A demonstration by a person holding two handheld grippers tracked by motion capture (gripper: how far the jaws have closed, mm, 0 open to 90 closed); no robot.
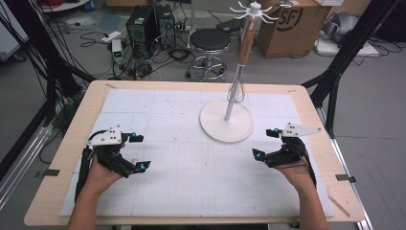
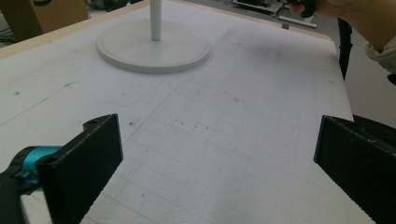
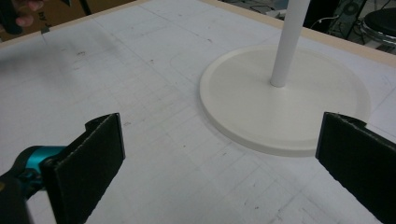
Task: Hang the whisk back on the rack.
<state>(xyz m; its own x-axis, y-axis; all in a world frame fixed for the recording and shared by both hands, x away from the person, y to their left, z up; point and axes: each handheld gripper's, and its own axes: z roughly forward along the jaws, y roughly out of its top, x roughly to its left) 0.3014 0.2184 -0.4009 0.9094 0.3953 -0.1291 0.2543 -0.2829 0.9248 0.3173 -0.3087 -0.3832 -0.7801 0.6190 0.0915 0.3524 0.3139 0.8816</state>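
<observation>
Whisk (image 1: 236, 88) – hangs on stand (image 1: 226, 122); likely light, springy wires; take by wooden handle. Left gripper (image 1: 139, 152), right gripper (image 1: 266, 143) – both wide open, empty.

A mat (image 1: 191, 143) lay on the table (image 1: 67, 158), covering most of its top. On the mat's far right part stood a rack (image 1: 227, 120), its round base (image 3: 285, 107) flat on the mat and its post (image 1: 243, 52) upright, with a whisk (image 1: 237, 88) hanging against the post. The left gripper (image 1: 140, 151) sat over the mat's near left, the right gripper (image 1: 266, 143) over its near right (nearer the base). Beyond the table's far edge stood a stool (image 1: 209, 45), with a box (image 1: 292, 26) to its right.
</observation>
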